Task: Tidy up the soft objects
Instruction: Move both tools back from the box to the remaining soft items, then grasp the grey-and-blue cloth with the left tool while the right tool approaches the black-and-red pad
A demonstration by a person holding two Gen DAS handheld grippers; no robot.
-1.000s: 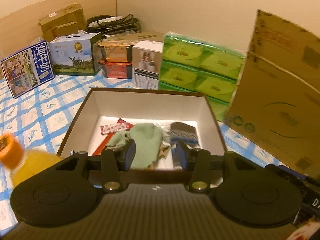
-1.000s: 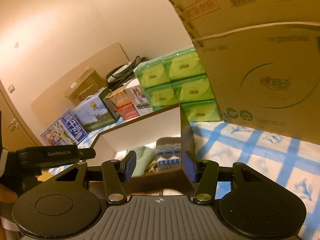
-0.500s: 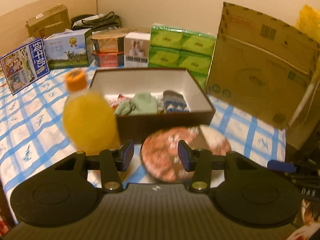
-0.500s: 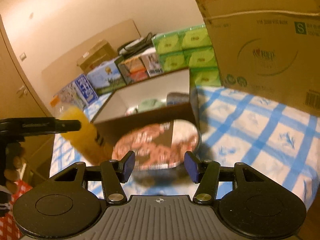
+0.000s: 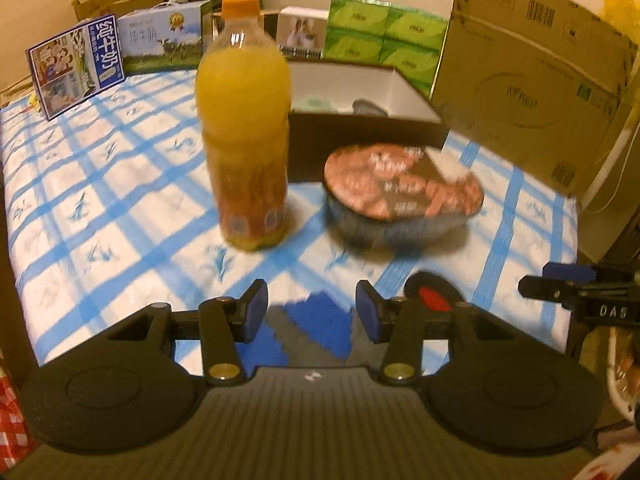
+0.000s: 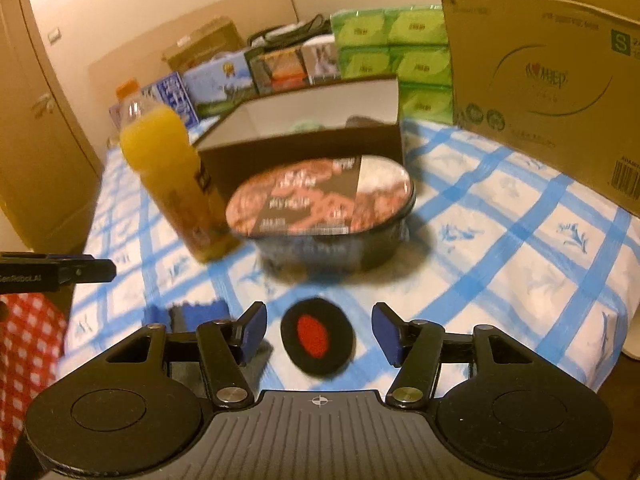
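On blue-checked tablecloth (image 6: 500, 216), both grippers (image 5: 307, 314) (image 6: 319, 330) gaping empty, right's just widening over black-and-red pad (image 6: 318, 336); risks nudging orange-juice bottle (image 5: 244, 120) over.

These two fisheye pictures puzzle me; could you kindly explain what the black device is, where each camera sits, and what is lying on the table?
A person holds one hand-held gripper in each hand, and a camera on each looks forward along its two blue-padded fingers.

The left hand-held gripper hangs open over a blue and grey folded cloth. The right hand-held gripper, whose jaws have just been opening, hangs open around a round black pad with a red centre. Neither holds anything.

On the blue checked tablecloth stand an orange juice bottle, a sealed food bowl and, behind them, an open brown box holding soft items.
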